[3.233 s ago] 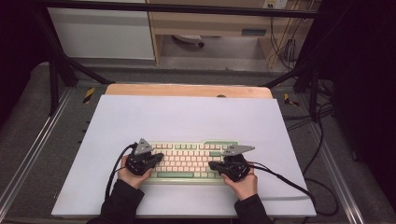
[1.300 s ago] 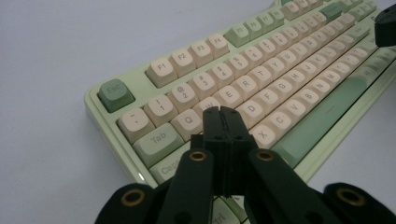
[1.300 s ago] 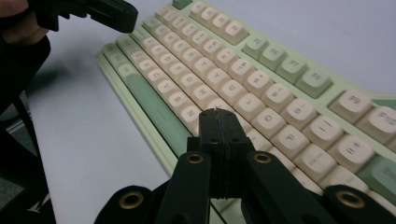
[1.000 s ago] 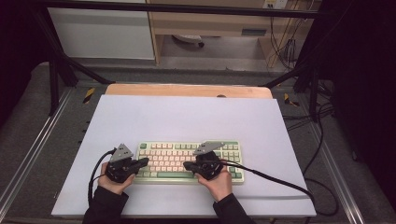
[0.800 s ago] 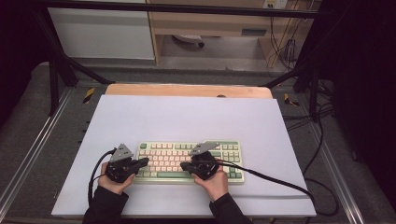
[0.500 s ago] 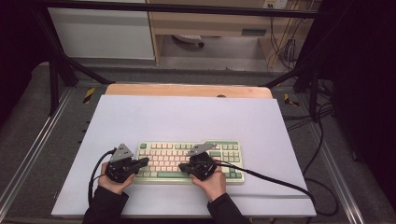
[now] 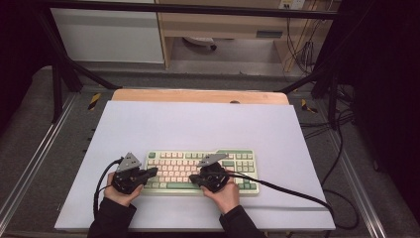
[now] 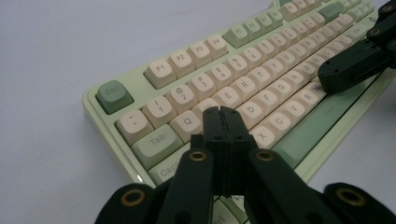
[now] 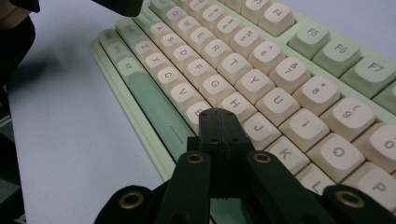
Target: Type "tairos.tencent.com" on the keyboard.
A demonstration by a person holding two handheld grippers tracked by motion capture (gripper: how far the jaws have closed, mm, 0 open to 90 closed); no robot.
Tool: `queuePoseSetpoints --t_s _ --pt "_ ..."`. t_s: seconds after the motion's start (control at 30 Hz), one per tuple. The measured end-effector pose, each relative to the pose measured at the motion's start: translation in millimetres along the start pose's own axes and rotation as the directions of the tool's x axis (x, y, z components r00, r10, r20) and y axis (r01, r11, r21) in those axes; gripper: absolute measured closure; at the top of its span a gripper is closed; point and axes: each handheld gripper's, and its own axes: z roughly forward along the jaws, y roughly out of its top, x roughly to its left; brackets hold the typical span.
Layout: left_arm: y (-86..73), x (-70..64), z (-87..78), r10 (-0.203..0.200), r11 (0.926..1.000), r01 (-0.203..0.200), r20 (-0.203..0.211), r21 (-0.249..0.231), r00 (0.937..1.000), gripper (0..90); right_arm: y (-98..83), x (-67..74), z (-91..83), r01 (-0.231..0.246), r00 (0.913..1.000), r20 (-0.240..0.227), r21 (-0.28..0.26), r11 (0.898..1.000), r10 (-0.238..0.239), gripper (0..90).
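A cream and green keyboard point(image 7: 178, 166) lies near the front of a pale sheet point(image 7: 198, 124) on the table. My left gripper point(image 7: 151, 172) rests at the keyboard's left end, jaws shut with nothing between them. In the left gripper view its tips point(image 8: 222, 112) sit over the keys point(image 8: 261, 60) near Q and A. My right gripper point(image 7: 194, 178) is over the middle of the bottom rows, also shut and holding nothing. The right gripper view shows its tips point(image 9: 219, 114) just above the keys point(image 9: 280, 60) near H and the space bar point(image 9: 156, 105).
A wooden board edge point(image 7: 198, 95) borders the back of the sheet. The right gripper's black cable point(image 7: 297, 193) trails across the sheet to the right and off the table. Metal frame rails run along both sides, with more cables on the floor at the right.
Both hands have shifted left along the keyboard since the earliest frame. Over the last second the right gripper crept a little further left; the left one kept still.
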Motion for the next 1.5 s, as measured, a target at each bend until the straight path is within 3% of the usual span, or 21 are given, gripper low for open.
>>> queuePoseSetpoints --t_s 0.23,0.43,1.0,1.5 --pt "0.3 -0.1 -0.5 0.0 1.0 0.0 0.001 -0.003 1.0 90.0 4.7 -1.1 -15.8 0.021 0.9994 0.027 -0.023 1.0 -0.02 90.0" --pt "0.4 -0.4 -0.4 0.0 1.0 0.0 0.001 -0.003 1.0 90.0 5.2 -8.2 -30.3 0.006 0.999 0.044 -0.038 0.999 -0.004 90.0" --pt "2.7 -5.3 2.1 0.009 1.0 -0.009 0.01 0.0 0.9999 90.0 -20.9 -32.1 -62.5 -0.042 0.9961 0.076 -0.047 0.998 0.045 90.0" --pt "9.9 -20.0 13.8 0.039 0.9992 -0.039 0.04 0.01 0.9984 90.0 -36.9 -40.1 -73.2 -0.071 0.9939 0.079 -0.064 0.995 0.076 90.0"
